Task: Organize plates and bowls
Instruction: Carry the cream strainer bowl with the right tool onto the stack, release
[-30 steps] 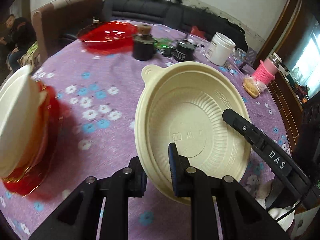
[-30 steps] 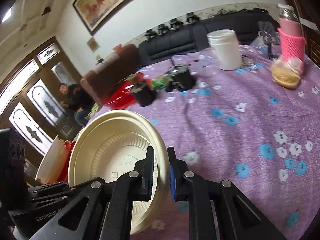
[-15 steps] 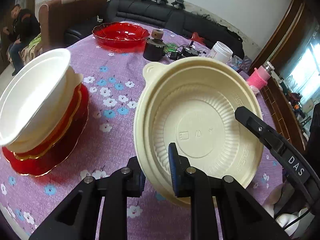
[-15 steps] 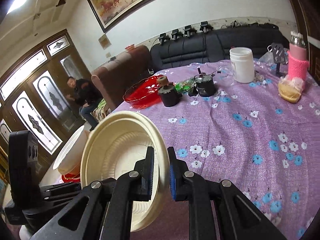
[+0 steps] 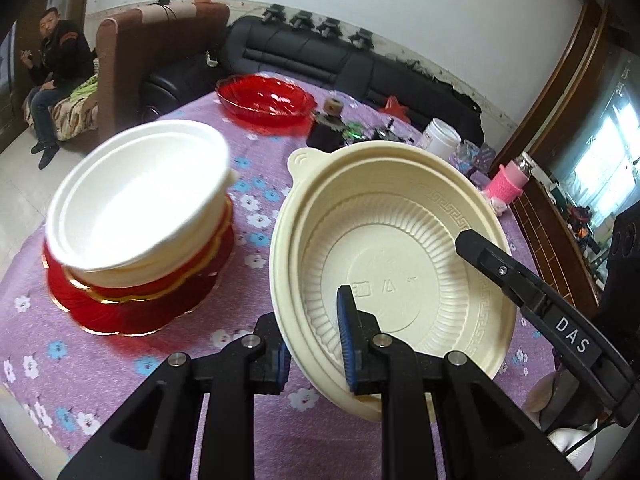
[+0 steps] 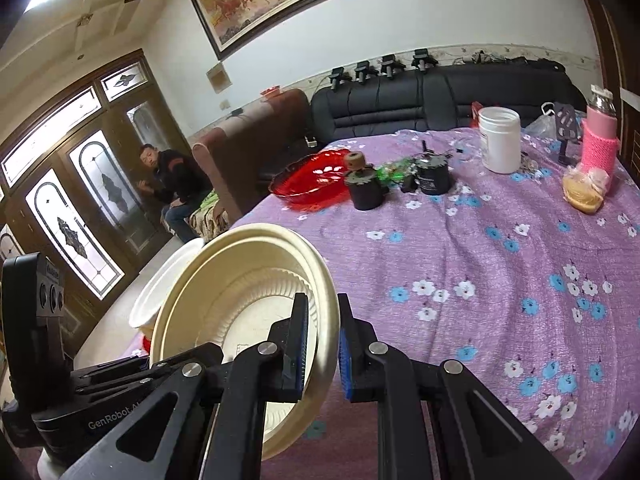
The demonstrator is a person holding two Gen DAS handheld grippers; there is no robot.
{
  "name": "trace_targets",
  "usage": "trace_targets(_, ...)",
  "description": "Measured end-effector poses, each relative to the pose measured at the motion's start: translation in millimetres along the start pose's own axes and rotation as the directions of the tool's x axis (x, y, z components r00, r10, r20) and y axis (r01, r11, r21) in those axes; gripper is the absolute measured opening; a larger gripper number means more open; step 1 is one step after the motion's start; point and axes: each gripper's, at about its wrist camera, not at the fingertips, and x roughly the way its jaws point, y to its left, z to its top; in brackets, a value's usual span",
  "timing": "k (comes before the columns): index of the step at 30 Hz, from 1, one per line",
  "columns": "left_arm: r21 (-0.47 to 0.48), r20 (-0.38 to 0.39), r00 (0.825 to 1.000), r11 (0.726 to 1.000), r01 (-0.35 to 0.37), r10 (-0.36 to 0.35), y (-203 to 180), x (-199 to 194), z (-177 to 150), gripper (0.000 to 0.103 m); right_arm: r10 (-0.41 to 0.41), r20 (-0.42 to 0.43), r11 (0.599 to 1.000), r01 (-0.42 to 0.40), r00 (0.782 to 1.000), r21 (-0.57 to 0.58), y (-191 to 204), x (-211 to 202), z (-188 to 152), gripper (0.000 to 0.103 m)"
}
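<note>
A cream plastic bowl (image 5: 400, 248) hangs tilted above the purple flowered table, held by both grippers. My left gripper (image 5: 314, 344) is shut on its near rim. My right gripper (image 6: 322, 344) is shut on the opposite rim of the cream bowl (image 6: 240, 312); its finger (image 5: 520, 280) crosses the bowl's right side in the left wrist view. To the left stands a stack: a white bowl (image 5: 140, 196) on top of red plates with gold trim (image 5: 136, 304). A red glass dish (image 5: 264, 96) sits at the far side of the table.
Two black cups (image 6: 366, 192), a white jar (image 6: 500, 140), a pink-sleeved bottle (image 6: 600, 140) and a bagged bun (image 6: 584, 192) stand along the table's far side. A black sofa and a brown chair lie beyond. A person (image 5: 52, 72) sits at the far left.
Both grippers have lifted the cream bowl and carried it toward the stack, which now stands larger and closer on the left. The grips have not changed.
</note>
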Motion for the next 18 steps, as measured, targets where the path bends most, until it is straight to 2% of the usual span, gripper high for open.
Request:
trace_targets(8, 0.01, 0.091, 0.992, 0.996, -0.084, 0.083, 19.7, -27.5, -4.9, 0.018, 0.027, 0.012, 0.999, -0.026, 1.0, -0.048, 39.4, 0.8, -3.3, 0.016)
trace_targets(14, 0.034, 0.208, 0.961, 0.98, -0.195, 0.184, 28.6, -55.1, -6.4, 0.018, 0.046, -0.001, 0.996, -0.046, 0.999, -0.078, 64.9, 10.4, -3.5, 0.016)
trace_targets(18, 0.027, 0.237, 0.95, 0.977, -0.214, 0.202, 40.2, -65.3, -4.3, 0.018, 0.057, -0.009, 0.994, -0.058, 0.998, -0.094, 81.0, 17.2, -2.5, 0.016)
